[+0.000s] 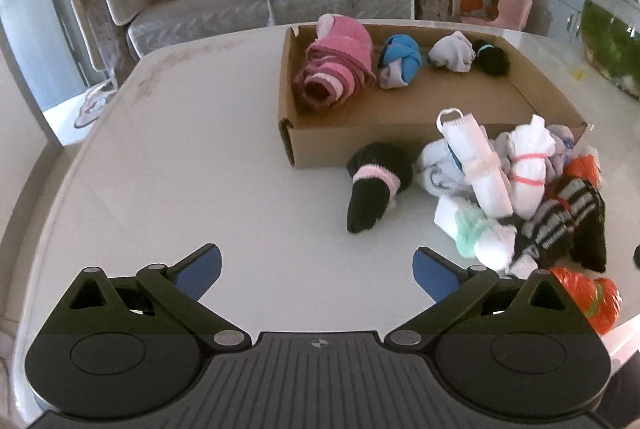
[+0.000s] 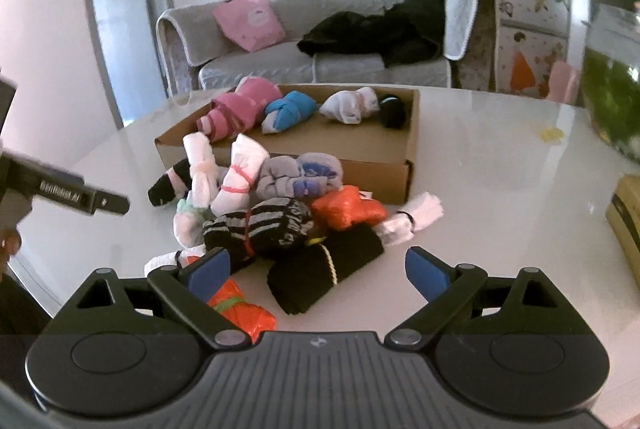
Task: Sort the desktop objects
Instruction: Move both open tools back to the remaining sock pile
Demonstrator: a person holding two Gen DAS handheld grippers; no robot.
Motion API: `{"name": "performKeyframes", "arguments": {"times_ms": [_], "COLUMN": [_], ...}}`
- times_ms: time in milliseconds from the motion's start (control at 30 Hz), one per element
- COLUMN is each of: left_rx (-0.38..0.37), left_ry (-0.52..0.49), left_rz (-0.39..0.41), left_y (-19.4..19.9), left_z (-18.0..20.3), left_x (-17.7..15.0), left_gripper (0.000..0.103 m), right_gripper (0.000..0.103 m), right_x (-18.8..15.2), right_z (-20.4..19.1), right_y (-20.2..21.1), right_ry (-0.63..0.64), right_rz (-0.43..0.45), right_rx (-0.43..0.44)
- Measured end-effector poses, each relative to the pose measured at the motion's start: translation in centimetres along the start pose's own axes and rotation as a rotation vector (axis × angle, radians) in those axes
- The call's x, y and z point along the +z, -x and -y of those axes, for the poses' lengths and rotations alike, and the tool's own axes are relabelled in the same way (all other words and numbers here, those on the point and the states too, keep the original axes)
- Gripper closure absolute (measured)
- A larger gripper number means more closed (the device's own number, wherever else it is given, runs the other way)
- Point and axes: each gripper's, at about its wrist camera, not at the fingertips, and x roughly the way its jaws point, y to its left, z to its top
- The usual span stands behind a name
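Between the right gripper (image 2: 316,275)'s wide-apart, empty jaws sits a black sock roll (image 2: 324,275) at the near edge of the pile on the table (image 2: 500,189), just in front of the cardboard box (image 2: 384,175). Left gripper (image 1: 316,271) hangs spread and empty too. Socks look light, squishy and unbreakable, so I'd pinch that roll across its fat middle.

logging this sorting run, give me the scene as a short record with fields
surface: white table
container: cardboard box, open top
in box: pink striped sock roll, blue sock bundle, white sock bundle, black sock bundle, in a row along the far wall
outside box: pile of sock bundles against the near wall
apart from pile: black sock with pink band
left gripper: open, empty
right gripper: open, empty, black sock roll beyond its fingers
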Motion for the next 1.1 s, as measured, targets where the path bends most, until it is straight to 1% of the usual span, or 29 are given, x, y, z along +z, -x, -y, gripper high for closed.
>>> {"name": "performKeyframes", "arguments": {"times_ms": [133,233,433,533,767,933,1033,1100], "left_rx": [0.009,0.012,0.010,0.008,0.014,0.033,0.052,0.050], "left_ry": [-0.017,-0.021,-0.026,-0.027,-0.004,0.009,0.007,0.014], "left_rz": [-0.011,-0.024,-0.022,-0.027,-0.044,-0.045,-0.046,-0.044], "left_y": [-1.6,-2.5,-3.2,-3.6,-4.3,-4.7,-5.3,-5.7], "left_z": [0.4,0.5,0.6,0.7,1.0,1.5,1.8,1.8], "left_x": [0.8,1.0,1.1,1.2,1.1,1.1,1.1,1.2], "left_gripper": [0.000,0.000,0.000,0.000,0.000,0.000,0.000,0.000], "right_gripper": [0.010,0.010,0.010,0.010,0.009,0.008,0.007,0.007], "right_x": [0.0,-0.8,-1.9,-2.4,-3.1,-3.2,-3.2,-3.2], "right_z": [0.0,0.0,1.0,0.8,1.2,2.2,2.4,2.2], "right_y": [-1.2,-1.3,-1.6,-1.7,-1.9,-2.6,-3.0,-3.1], "right_ry": [0.054,0.078,0.048,0.048,0.089,0.114,0.127,0.134], "right_rz": [-0.009,-0.012,-0.032,-0.035,-0.038,-0.053,-0.061,-0.062], "right_rx": [0.003,0.005,0.000,0.002,0.060,0.112,0.138,0.148]}}
